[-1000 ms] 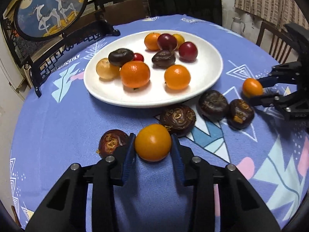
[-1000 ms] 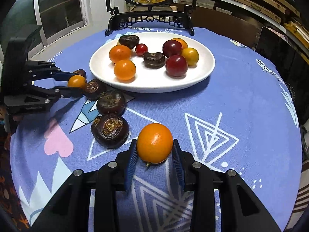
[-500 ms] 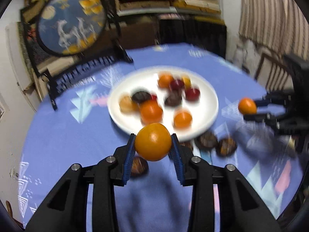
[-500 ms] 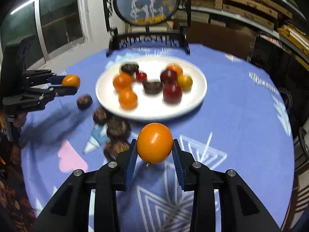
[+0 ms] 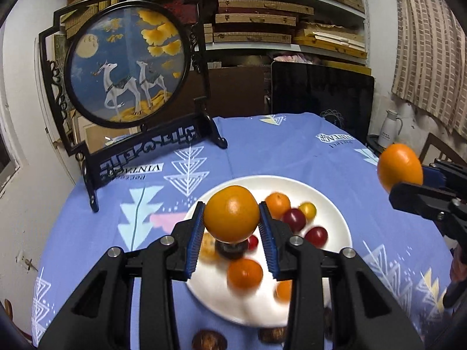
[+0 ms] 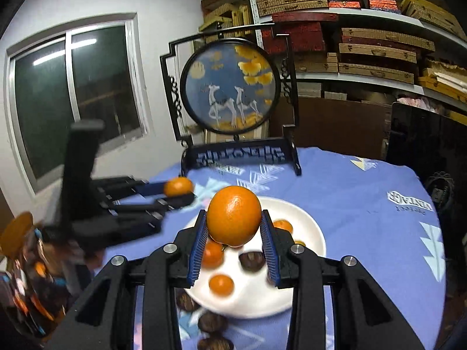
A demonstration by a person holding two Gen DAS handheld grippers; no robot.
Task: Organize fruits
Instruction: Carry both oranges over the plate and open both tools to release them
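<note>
Left claw: the left claw (image 5: 231, 227) is closed tight on an orange (image 5: 231, 213), blue pads pressed against both its sides, held in the air above the plate.
Right claw: the right claw (image 6: 234, 234) is likewise clamped on a second orange (image 6: 234, 216), lifted clear over the plate's near half.
Seen across: from the left wrist view the right claw's orange shows at the right edge, level with the far rim of the plate; from the right wrist view the left claw's orange appears at the left, beside the plate's far-left rim.
Plate: a white plate (image 5: 335, 213) sits on the tabletop (image 5: 262, 145), which is covered by a blue cloth printed with white triangles.
Fruit on plate: several small oranges (image 5: 244, 273), dark red round fruits (image 5: 315, 235), one small yellow fruit (image 5: 308, 209) and a dark brown fruit (image 6: 251, 260) lie on it; some are blurred.
Fruit off plate: dark brown wrinkled fruits (image 6: 212, 322) lie on the cloth just beside the plate's near rim.
Behind the plate: a round deer picture in a black stand (image 5: 128, 67) is upright at the far side of the tabletop.
Room: shelves of flat boxes (image 6: 376, 49) line the wall, with a window (image 6: 76, 93) to the left of them.
</note>
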